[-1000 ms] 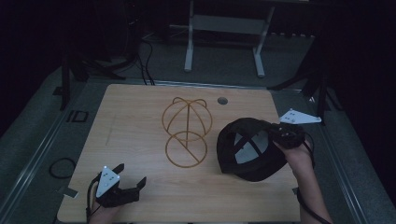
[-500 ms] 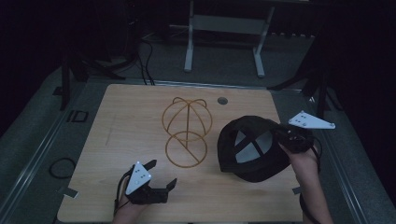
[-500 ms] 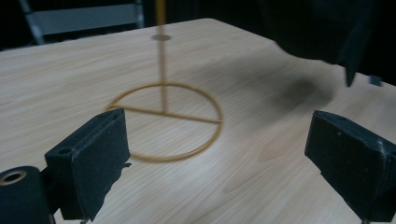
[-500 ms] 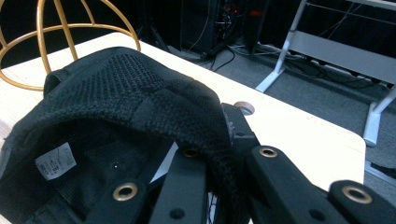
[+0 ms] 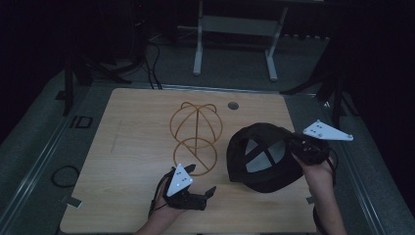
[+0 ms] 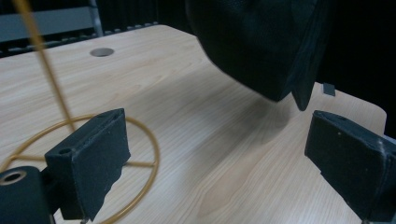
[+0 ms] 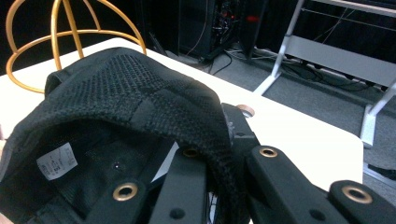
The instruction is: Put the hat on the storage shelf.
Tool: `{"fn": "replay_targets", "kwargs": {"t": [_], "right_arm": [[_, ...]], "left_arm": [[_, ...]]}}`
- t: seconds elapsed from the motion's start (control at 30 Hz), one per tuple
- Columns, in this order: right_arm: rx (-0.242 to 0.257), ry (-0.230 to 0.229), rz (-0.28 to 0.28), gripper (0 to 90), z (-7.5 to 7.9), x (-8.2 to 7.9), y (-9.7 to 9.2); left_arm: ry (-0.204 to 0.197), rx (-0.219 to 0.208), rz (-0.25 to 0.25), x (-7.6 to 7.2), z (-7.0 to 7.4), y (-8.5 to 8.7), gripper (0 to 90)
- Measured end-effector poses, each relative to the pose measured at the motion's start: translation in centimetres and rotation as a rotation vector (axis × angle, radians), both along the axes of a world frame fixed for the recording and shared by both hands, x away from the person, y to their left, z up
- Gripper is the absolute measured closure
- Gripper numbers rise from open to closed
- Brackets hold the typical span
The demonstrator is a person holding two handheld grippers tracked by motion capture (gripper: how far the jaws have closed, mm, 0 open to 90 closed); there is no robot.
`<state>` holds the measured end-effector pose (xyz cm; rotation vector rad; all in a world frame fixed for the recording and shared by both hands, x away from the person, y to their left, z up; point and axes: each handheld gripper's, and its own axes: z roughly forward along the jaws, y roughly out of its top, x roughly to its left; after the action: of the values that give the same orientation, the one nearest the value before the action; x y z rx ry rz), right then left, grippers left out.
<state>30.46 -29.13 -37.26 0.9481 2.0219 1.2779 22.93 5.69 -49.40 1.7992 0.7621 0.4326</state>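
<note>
A black mesh cap (image 5: 264, 156) hangs tilted above the right side of the table, its inside with a white label (image 7: 57, 161) turned toward me. My right gripper (image 5: 295, 147) is shut on the cap's rim (image 7: 210, 140); in the right gripper view the jaws (image 7: 219, 168) pinch the fabric. A gold wire hat stand (image 5: 195, 132) stands at the table's middle. My left gripper (image 5: 200, 183) hovers near the front edge, just in front of the stand's base ring (image 6: 152, 154), open with nothing between its pads (image 6: 93, 158). The cap (image 6: 261, 42) hangs ahead of and above it.
The wooden table (image 5: 132, 127) has a round cable hole (image 5: 233, 105) near its back edge. A metal frame (image 5: 235, 29) stands on the floor behind the table. Cables (image 5: 63, 176) lie on the floor at the left.
My left gripper has moved right along the front of the table, from the front left corner to just before the stand's base. The right gripper with the cap has barely shifted.
</note>
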Motion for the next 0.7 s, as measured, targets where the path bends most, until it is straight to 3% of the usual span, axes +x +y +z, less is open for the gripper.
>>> {"fn": "replay_targets", "kwargs": {"t": [0.07, 0.17, 0.4, 0.67, 0.7], "right_arm": [[0.000, -0.002, -0.005, 87.9, 0.0, -0.1, 0.0], [0.009, -0.007, -0.001, 87.8, 0.0, -0.4, 0.0], [0.018, -0.005, 0.012, 87.8, -0.3, -0.7, 0.2], [0.021, -0.016, 0.029, 87.8, 0.0, -1.0, 0.5], [0.025, -0.017, 0.032, 87.8, 0.0, -1.2, 0.5]], "left_arm": [[0.002, -0.001, -0.008, 0.1, 0.0, -0.3, 6.7], [0.000, 0.009, -0.026, 0.7, 0.1, -2.2, 6.7], [-0.010, -0.011, -0.062, 1.6, 1.1, -4.8, 6.8], [-0.018, 0.006, -0.035, 2.8, 1.5, -6.4, 12.3], [-0.047, 0.031, -0.019, 2.7, 1.5, -6.9, 15.1]]}}
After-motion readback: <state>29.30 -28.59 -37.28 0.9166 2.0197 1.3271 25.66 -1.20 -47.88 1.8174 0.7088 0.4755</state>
